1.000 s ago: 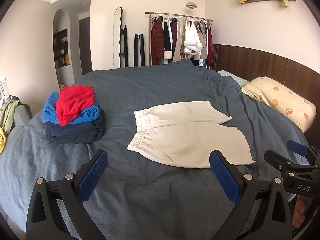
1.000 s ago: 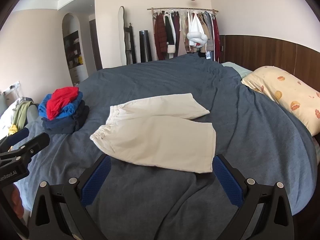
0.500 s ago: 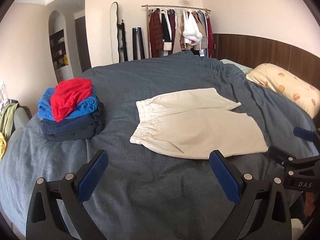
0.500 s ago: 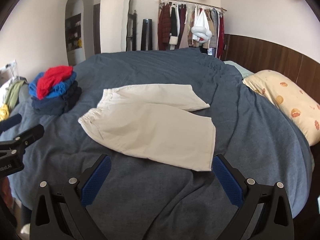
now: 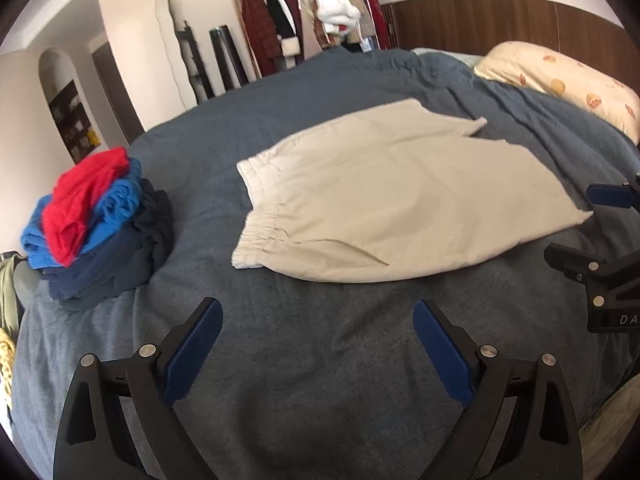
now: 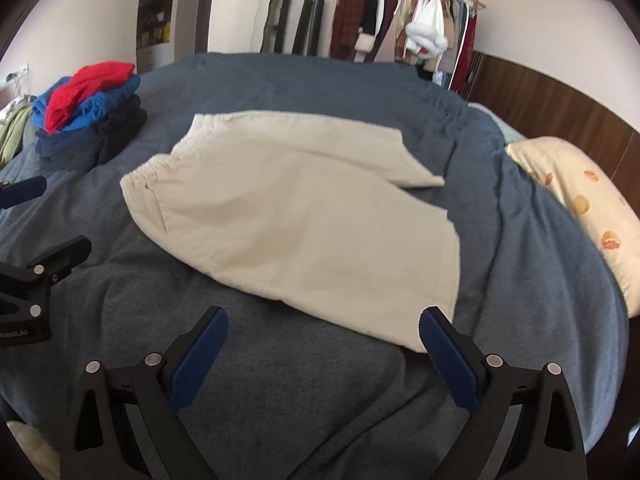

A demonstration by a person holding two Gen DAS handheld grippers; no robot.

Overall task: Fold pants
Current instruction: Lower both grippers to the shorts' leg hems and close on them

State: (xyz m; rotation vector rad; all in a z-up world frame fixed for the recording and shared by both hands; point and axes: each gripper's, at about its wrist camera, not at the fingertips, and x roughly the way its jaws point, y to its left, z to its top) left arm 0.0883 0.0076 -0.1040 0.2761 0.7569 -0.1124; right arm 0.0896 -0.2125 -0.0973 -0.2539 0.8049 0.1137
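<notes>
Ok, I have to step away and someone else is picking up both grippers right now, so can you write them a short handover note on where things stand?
Left gripper: open, holding nothing, above the blue-grey duvet short of the waistband.
Right gripper: open, holding nothing, near the hem of the closer leg.
Cream shorts: spread flat mid-bed, waistband toward the stack of folded clothes, legs toward the pillow.
Done: shorts laid out; no fold made.
Left: grip waistband and hem, fold one leg over the other, then fold across, probably ending on the stack.
</notes>
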